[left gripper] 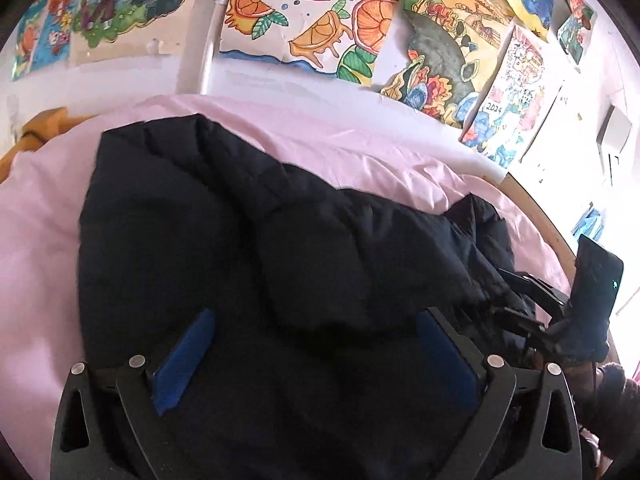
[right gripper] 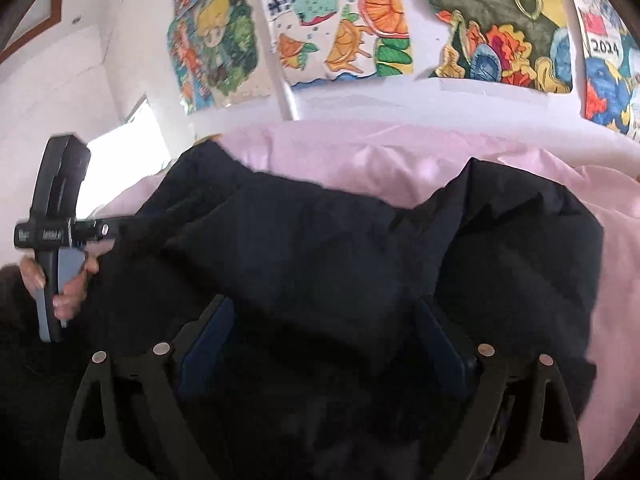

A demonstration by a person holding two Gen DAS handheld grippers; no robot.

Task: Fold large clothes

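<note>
Jacket, dark and puffy, lies on the pink bedsheet in the left wrist view, bunched, its long axis running from upper left to lower right. The left gripper hovers low over the near edge, jaws spread wide, blue pads clear of the fabric, nothing pinched. The right gripper shows at the far right edge beside the jacket's other end.

In the right wrist view the jacket spans left to right across the bedsheet, humped at the right. The right gripper has its jaws spread, no cloth clamped. A hand holds the left gripper's handle at left.

Likely a release or regrasp. For a good fold: pinch matching edge points, lift evenly, keep the seam straight, flatten the puff.
</note>
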